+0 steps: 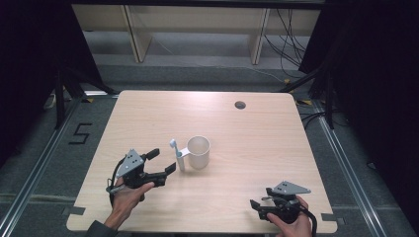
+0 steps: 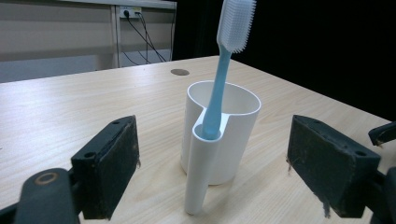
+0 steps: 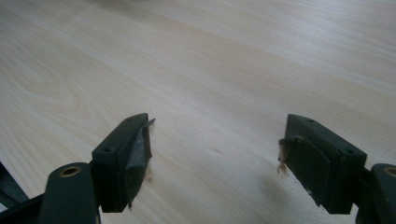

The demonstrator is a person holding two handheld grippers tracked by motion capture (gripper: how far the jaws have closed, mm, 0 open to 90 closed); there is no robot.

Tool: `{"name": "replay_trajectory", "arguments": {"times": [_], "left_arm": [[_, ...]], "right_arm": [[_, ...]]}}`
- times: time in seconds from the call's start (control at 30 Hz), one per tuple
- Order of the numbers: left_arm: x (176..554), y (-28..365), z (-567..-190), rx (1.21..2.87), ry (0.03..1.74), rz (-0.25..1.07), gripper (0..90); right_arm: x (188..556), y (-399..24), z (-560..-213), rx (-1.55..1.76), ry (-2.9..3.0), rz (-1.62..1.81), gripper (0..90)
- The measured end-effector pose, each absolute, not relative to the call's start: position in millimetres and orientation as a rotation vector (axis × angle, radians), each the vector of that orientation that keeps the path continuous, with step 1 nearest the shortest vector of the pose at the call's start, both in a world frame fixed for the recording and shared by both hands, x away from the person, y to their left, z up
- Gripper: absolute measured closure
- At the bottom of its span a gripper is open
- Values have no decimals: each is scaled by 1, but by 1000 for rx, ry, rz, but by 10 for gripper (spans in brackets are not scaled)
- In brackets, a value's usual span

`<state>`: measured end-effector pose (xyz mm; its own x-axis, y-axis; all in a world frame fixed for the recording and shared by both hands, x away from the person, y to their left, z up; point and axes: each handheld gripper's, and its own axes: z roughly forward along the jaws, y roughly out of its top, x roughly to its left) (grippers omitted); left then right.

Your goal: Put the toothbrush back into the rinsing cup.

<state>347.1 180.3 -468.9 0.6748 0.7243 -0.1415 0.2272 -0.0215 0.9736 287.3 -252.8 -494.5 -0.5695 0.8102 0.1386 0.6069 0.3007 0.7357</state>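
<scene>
A white cup (image 1: 199, 151) with a narrow side tube stands near the middle of the table (image 1: 257, 143). A light blue toothbrush (image 1: 176, 150) stands upright in that tube, bristles up. In the left gripper view the cup (image 2: 223, 135) and toothbrush (image 2: 223, 79) sit just ahead of the jaws, apart from them. My left gripper (image 1: 163, 161) lies to the cup's left, open, with nothing between its pads. My right gripper (image 1: 253, 204) rests near the front right edge, open over bare wood (image 3: 215, 93).
A round cable hole (image 1: 240, 104) sits near the table's far edge. Beyond the table are wooden shelf legs and cables on a grey floor. A floor marking "5" lies to the left. Dark curtains flank both sides.
</scene>
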Motion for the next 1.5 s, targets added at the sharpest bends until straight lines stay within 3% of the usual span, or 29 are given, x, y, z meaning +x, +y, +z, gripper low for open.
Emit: {"name": "replay_trajectory", "arguments": {"times": [1.5], "left_arm": [[303, 197, -466, 1671, 758, 409, 156]], "right_arm": [[288, -252, -494, 1286, 2323, 1121, 246]]}}
